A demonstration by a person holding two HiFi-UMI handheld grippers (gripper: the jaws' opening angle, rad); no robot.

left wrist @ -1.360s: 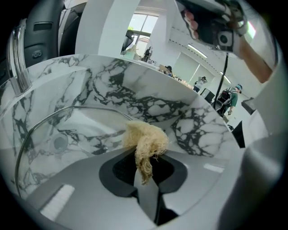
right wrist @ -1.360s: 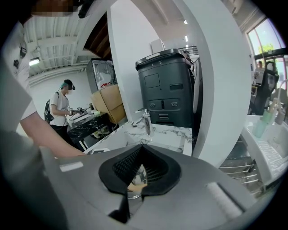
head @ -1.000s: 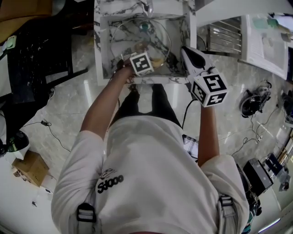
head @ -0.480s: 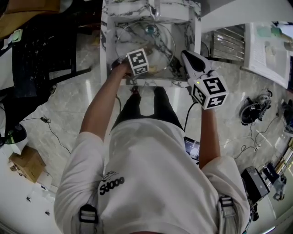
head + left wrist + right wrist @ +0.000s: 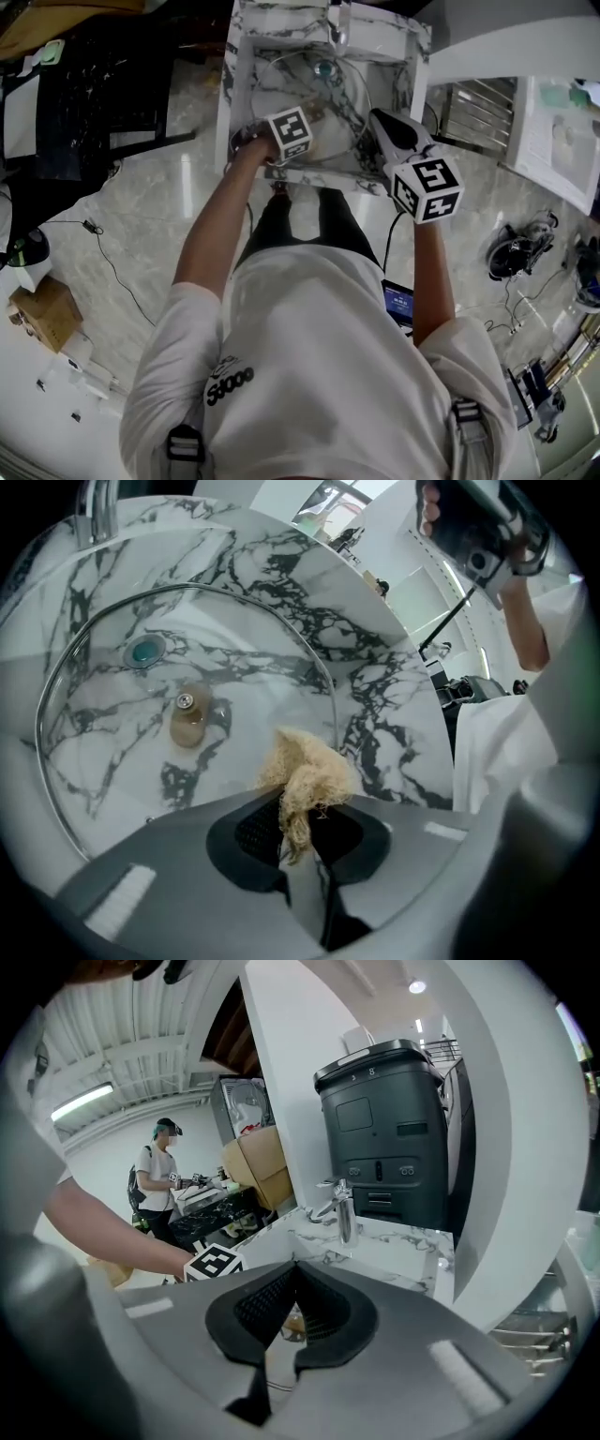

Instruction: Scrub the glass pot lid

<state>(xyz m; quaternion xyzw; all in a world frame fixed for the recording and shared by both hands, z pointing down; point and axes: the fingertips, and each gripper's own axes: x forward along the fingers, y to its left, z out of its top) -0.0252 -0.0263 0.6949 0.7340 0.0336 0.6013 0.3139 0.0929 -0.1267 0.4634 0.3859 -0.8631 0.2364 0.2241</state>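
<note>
Marble-veined sink (image 5: 231,94) holding glass pot lid (image 5: 187,719), left gripper (image 5: 302,803) clamped on fibre scrubber (image 5: 305,772), right gripper (image 5: 292,1274) closed empty, glossy floor (image 5: 141,216)

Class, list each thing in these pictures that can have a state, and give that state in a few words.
left gripper, shut on scrubber
scrubber, pinched, its frayed end sticking out over the lid
lid, lying in the sink
right gripper, shut, empty
tap, no water seen running
</note>
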